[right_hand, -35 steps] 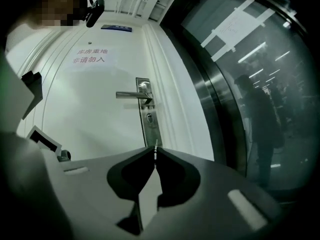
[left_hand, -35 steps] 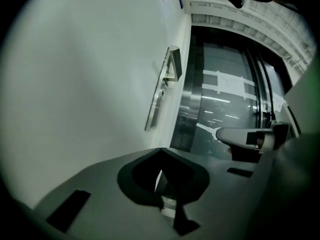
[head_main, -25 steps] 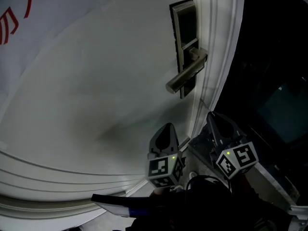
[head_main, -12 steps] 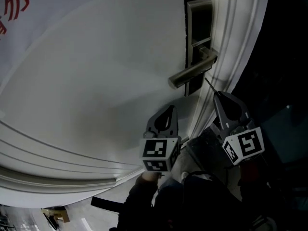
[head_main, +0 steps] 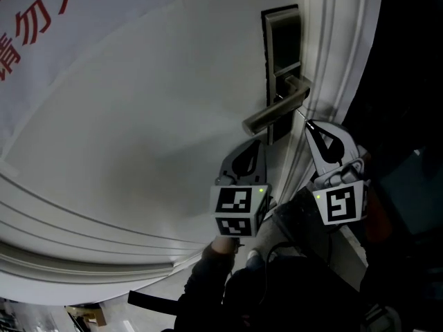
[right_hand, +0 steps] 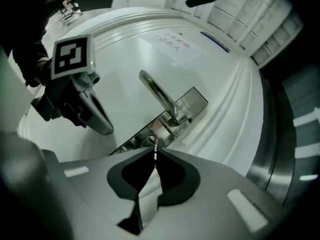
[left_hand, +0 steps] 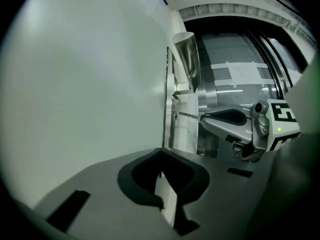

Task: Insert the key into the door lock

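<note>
The steel lock plate with its lever handle sits on the white door. My right gripper is shut on a thin key just below the lever. In the right gripper view the key sticks out between the jaws of my right gripper, its tip at the round keyhole under the handle. Whether it has gone in I cannot tell. My left gripper hovers shut and empty beside the door, left of the lock. From the left gripper view the key points at the plate's edge.
A white sheet with red characters hangs on the door at upper left. The moulded door frame runs right of the lock, with a dark space beyond it. A person's dark sleeve fills the bottom of the head view.
My right gripper has risen toward the lock, bringing the key tip from well below the handle up to the plate. The left gripper has also lifted a little.
</note>
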Tool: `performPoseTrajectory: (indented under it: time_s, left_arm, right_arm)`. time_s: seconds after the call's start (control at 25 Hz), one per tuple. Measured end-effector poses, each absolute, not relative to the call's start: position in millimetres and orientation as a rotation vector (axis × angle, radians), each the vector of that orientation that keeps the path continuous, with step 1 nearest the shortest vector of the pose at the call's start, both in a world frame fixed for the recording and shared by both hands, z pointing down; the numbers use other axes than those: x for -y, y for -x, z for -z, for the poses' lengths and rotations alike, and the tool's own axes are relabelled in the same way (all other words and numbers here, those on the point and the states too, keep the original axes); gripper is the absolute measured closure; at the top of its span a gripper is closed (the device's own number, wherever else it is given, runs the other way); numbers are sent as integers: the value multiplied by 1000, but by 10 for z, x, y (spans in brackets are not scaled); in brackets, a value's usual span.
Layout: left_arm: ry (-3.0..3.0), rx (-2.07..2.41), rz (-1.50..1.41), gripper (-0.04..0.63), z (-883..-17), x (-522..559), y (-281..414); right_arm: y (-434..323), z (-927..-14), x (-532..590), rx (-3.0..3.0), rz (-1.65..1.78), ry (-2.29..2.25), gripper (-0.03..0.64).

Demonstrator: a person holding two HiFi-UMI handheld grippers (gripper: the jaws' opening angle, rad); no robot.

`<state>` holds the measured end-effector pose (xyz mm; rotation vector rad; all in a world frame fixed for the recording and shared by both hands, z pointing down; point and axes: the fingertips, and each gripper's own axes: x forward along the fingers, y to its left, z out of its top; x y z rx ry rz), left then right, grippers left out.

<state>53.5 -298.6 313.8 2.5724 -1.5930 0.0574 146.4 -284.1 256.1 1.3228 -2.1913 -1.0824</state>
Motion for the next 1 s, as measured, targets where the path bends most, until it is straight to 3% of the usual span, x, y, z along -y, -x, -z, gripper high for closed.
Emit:
performPoseTrajectory:
  time_s: [0.48, 1.0]
  left_arm:
    - [-2505, 1571, -29, 595, -3172, 3082, -632]
    - [-2491, 1519, -86, 595, -3316, 3074, -739]
  right_arm:
    - [-1374, -2644, 2798, 1830, 1352, -1157, 604]
    - [-1390, -2673, 2833, 1675, 1426, -1104, 604]
